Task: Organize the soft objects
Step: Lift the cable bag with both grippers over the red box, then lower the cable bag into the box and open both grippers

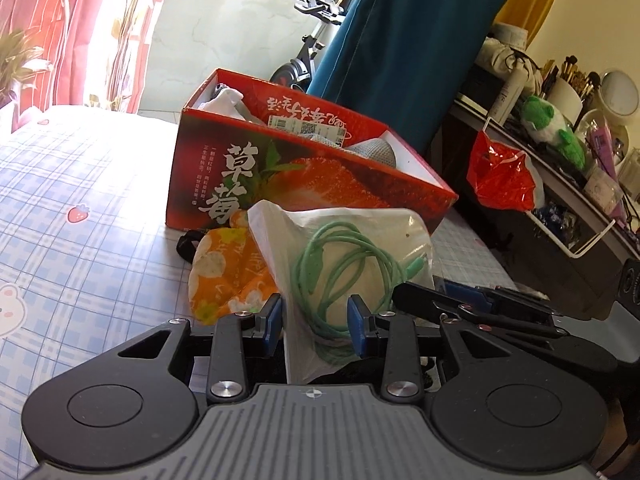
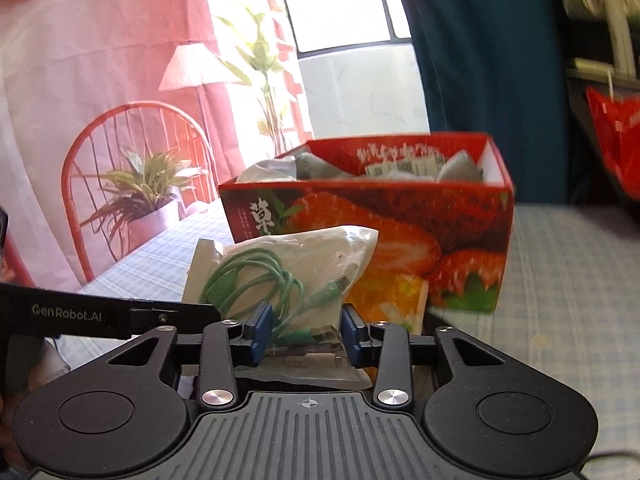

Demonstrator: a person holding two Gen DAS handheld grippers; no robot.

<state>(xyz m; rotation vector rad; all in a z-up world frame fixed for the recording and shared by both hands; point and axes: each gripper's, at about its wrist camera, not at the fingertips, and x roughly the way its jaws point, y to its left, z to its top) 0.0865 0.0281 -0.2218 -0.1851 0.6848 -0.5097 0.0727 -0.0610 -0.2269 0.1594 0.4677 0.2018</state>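
A clear plastic bag (image 1: 344,256) with a coiled green cable inside sits between both grippers, in front of a red strawberry box (image 1: 288,172). My left gripper (image 1: 316,326) stands open around the bag's near edge. My right gripper (image 2: 307,334) is also open around the same bag (image 2: 288,272) from the other side. An orange flowered pouch (image 1: 224,272) lies beside the bag; it also shows in the right wrist view (image 2: 396,296). The box (image 2: 384,224) holds grey cloth items and a labelled packet.
The table has a blue checked cloth (image 1: 80,200). A red plastic bag (image 1: 500,176) hangs on a cluttered shelf at the right. A red chair (image 2: 136,184) with a potted plant stands behind the table. A teal curtain (image 1: 416,48) hangs behind the box.
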